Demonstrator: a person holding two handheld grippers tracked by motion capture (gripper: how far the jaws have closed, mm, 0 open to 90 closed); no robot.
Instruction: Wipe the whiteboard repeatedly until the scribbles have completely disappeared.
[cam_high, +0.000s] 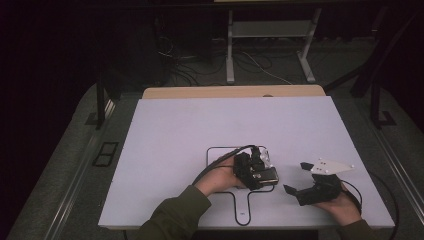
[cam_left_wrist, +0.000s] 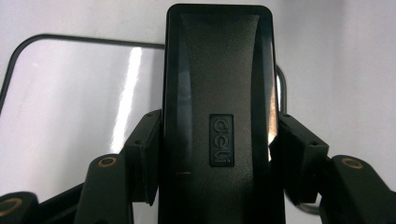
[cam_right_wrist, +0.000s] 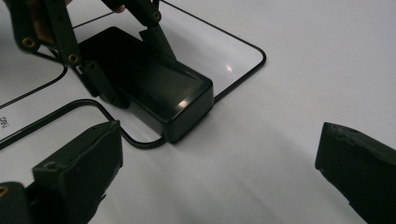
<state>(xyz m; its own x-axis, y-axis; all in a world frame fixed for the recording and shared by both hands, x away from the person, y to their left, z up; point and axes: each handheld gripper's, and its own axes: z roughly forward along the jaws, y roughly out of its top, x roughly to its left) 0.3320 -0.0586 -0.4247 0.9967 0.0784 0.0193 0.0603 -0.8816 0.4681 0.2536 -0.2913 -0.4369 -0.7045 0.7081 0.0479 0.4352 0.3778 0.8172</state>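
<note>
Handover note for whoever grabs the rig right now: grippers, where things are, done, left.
Left gripper: shut on the black box, pads on its two long sides.
Right gripper: open, nothing between its jaws, off to the box's right.
The box sits low over the black-outlined board on the white table; contact underneath can't be told.
Done: box gripped.
Left: probably moving or placing it; right gripper not yet used.

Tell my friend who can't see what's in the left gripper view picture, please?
A black box with "deli" stamped on it stands lengthwise in the middle, squeezed on both sides by the left gripper and its two black jaws. Behind it lies a shiny white board with a thin black rounded border, on a white table.
</note>
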